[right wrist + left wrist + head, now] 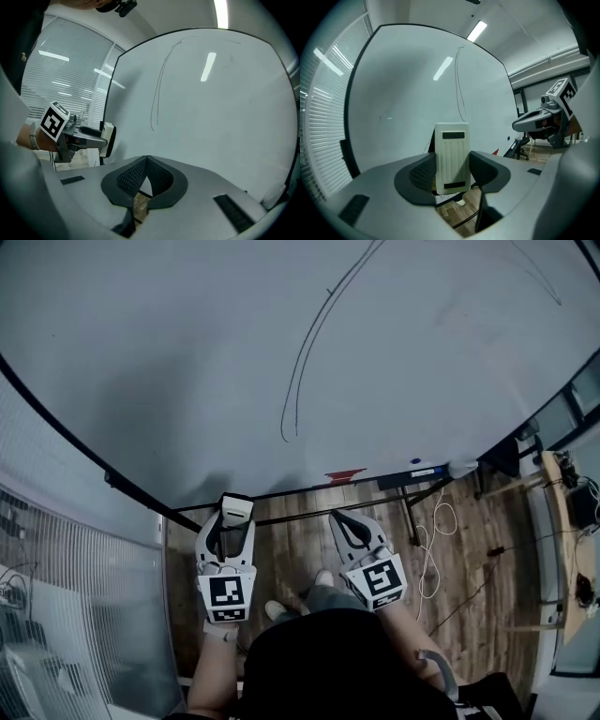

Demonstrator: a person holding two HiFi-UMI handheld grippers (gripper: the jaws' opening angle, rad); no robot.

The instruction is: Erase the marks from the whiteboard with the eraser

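Currently the left gripper [232, 523] is clamping the eraser [452, 157] upright before the whiteboard [187, 352]; the right gripper [339, 517] is hovering clenched and empty; a curved mark [302, 362] is crossing the board.

Dim, fisheye-warped; glare streaks on whiteboard [393, 93]

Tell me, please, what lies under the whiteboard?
Under the whiteboard you can see wooden floor, black stand bars and a loose white cable. The board itself covers any floor further behind it.
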